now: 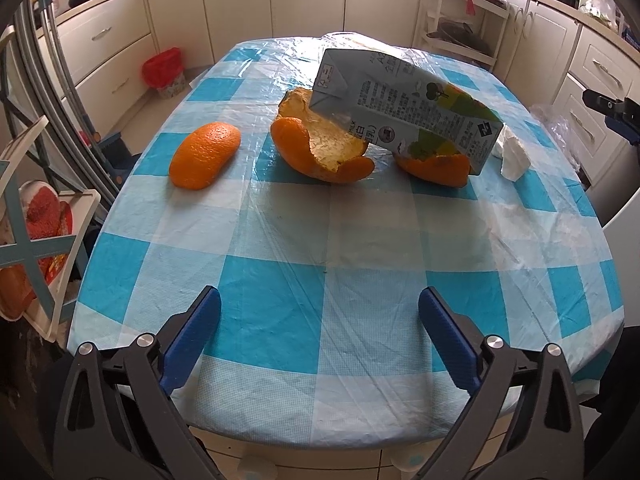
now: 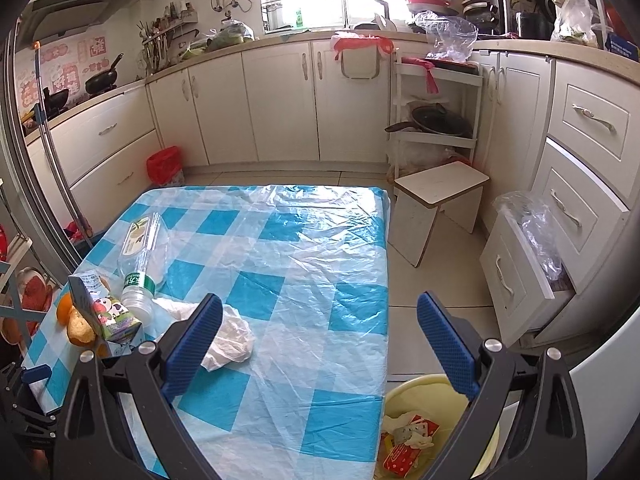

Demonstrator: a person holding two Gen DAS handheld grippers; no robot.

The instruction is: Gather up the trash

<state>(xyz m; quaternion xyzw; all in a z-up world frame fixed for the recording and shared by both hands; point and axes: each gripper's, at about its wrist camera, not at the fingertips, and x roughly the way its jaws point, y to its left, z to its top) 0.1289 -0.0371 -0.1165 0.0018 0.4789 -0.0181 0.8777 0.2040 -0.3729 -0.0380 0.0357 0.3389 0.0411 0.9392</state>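
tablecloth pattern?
Blue-and-white check tablecloth under clear plastic film; shows best in the left wrist view.

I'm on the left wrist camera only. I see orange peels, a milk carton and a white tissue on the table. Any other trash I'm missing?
Observer: Yes. A clear plastic bottle lies on its side behind the carton.
Operator: Where does the trash go?
Observer: A yellow bin stands on the floor beside the table, at its right edge in the right wrist view. Red wrappers are already in it.
Operator: Is the right gripper free?
Observer: The right gripper is open and empty, with the tissue just beside its left finger.
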